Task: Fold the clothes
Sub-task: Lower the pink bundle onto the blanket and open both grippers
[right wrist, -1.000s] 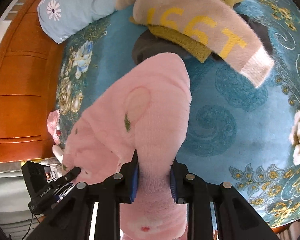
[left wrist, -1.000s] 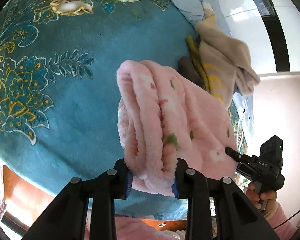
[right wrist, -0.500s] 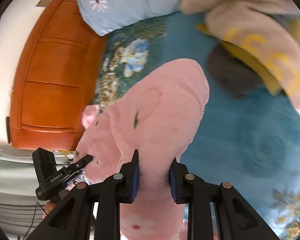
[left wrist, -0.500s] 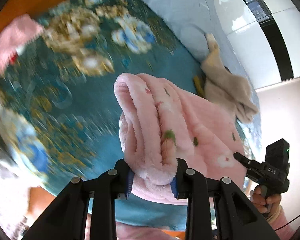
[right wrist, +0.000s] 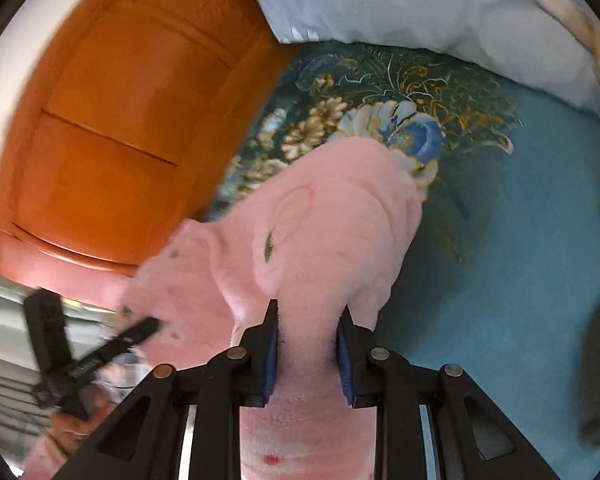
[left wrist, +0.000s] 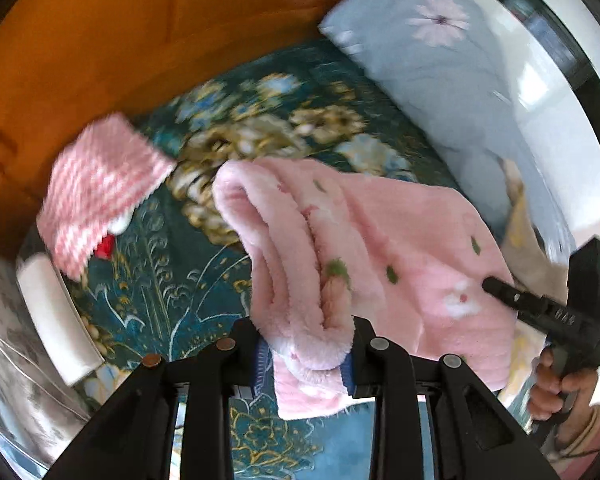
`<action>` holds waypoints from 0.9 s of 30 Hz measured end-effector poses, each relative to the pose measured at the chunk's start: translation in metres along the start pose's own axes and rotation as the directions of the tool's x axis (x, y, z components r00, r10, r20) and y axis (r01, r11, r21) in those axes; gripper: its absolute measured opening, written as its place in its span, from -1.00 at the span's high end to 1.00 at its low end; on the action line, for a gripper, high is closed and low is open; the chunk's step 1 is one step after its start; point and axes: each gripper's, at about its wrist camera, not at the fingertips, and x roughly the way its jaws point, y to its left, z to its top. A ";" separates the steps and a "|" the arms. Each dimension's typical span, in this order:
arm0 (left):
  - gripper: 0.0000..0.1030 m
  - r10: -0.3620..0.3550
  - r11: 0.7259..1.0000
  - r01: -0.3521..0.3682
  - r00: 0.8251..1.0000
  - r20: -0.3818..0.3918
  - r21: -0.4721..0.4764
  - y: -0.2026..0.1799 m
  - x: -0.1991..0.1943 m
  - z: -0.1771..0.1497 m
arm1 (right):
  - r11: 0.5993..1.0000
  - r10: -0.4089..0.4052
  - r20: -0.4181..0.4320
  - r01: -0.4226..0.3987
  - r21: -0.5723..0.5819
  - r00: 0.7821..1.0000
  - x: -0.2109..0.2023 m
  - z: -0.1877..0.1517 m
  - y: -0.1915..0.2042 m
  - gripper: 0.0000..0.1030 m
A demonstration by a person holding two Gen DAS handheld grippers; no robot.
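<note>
1. Left wrist view: my left gripper (left wrist: 306,354) is clamped on a thick folded end of the pink garment (left wrist: 400,240), jaws narrowly apart with plush bunched between the pads.
2. My right gripper (right wrist: 307,354) pinches the other end (right wrist: 332,232) the same way, so the bundle hangs between both hands, off the bed (right wrist: 500,264).
3. Since a second ago the view has swung: the beige pile has slid out to the edge of the frame, and the bed's headboard corner now lies beyond.
4. A striped pink fold (left wrist: 96,188) lies at that corner, against the headboard (left wrist: 120,28), with the pillow (left wrist: 432,60) to its right.
5. I judge folding is done and this is the carry to the stack; next comes setting it down beside the striped piece.
</note>
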 end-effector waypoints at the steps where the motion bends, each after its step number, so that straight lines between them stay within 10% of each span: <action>1: 0.41 -0.018 0.999 0.017 1.000 -0.020 -0.052 0.012 0.009 -0.003 | 1.000 -0.025 -0.018 0.025 0.005 1.000 0.011 0.004 -0.005 0.48; 4: 0.41 -0.159 0.969 0.141 0.984 -0.078 -0.204 0.032 0.040 -0.026 | 0.996 -0.052 -0.044 0.055 0.064 0.998 0.028 0.006 -0.038 0.49; 10: 0.39 -0.428 0.875 0.385 0.899 -0.096 -0.294 0.008 0.068 -0.076 | 0.981 -0.144 -0.113 0.157 0.116 0.983 0.025 0.007 -0.110 0.49; 15: 0.35 -0.238 0.964 0.197 0.939 -0.249 -0.179 -0.001 0.105 -0.096 | 0.964 -0.163 -0.149 0.190 0.187 0.975 0.027 -0.002 -0.145 0.50; 24: -0.17 -0.028 1.000 0.026 0.971 -0.236 -0.012 -0.009 0.098 -0.083 | 0.962 -0.132 -0.150 0.163 0.218 0.980 0.041 -0.007 -0.151 0.44; 27: -0.25 -0.127 0.988 0.099 0.953 -0.274 -0.116 -0.001 0.121 -0.085 | 0.956 -0.130 -0.148 0.163 0.244 0.981 0.043 -0.009 -0.157 0.30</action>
